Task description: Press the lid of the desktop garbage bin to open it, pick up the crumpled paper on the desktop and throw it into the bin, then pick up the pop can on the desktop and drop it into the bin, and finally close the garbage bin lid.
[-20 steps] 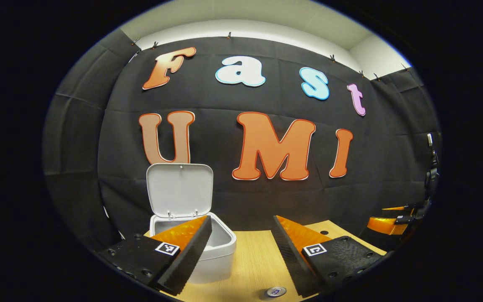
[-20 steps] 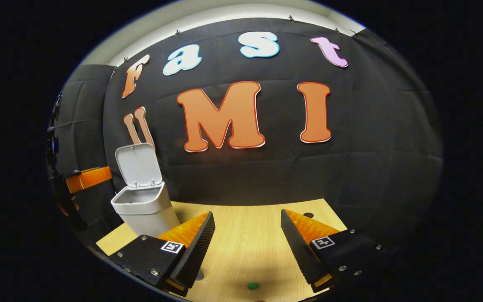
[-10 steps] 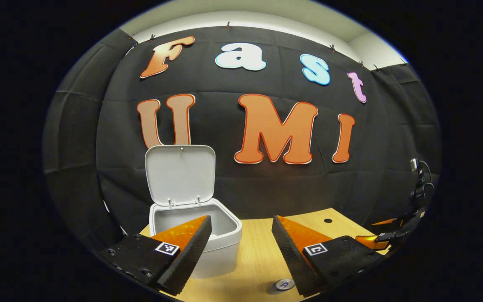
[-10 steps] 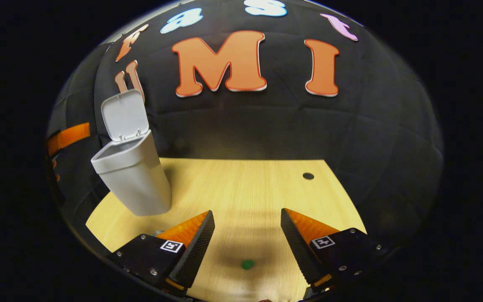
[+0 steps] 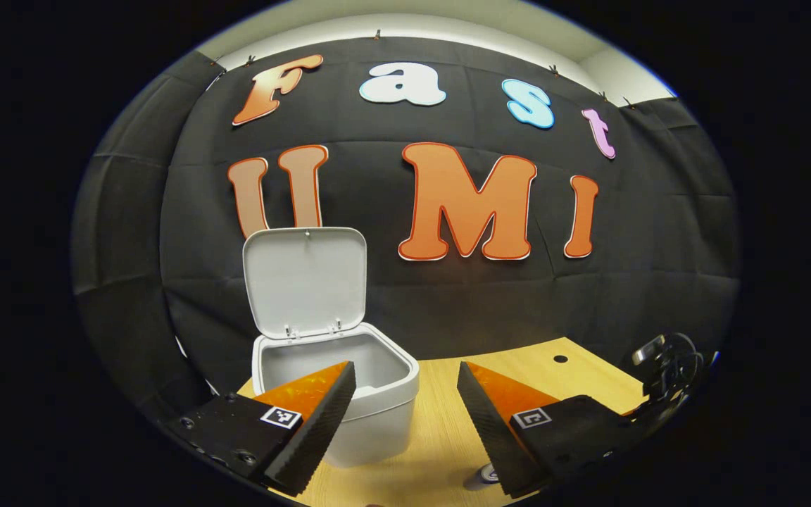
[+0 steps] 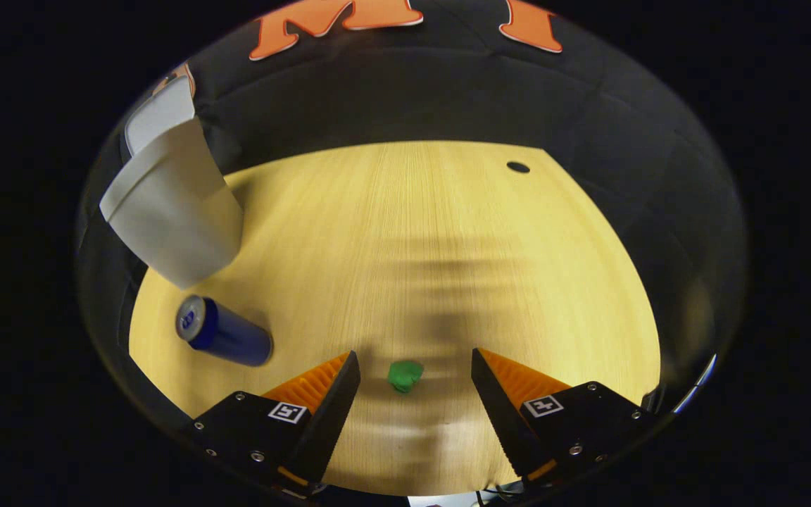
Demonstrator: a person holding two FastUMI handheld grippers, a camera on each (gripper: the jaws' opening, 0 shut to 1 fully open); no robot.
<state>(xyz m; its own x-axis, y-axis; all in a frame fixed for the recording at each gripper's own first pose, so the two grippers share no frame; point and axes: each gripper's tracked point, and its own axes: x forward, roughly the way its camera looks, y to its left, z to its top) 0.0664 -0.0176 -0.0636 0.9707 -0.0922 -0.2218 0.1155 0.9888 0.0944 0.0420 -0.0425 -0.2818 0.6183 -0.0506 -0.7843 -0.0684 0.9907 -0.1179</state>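
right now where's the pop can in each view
Left gripper view: the pop can sits at the bottom edge, just its top showing beside the inner edge of the right-hand finger, right of the bin.
Right gripper view: the pop can stands at lower left on the table, just below the bin, left of the open jaws.
Shared landmark: the white bin with its lid raised.

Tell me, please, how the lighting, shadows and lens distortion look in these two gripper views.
Right gripper view: banded grey shadows fall across the wooden table around the green crumpled paper, and the bin and blue can bend with the fisheye curve near the edge. Left gripper view: even light, the open lid sharp and pale, the booth's cloth wall bulging outward, no strong glare.
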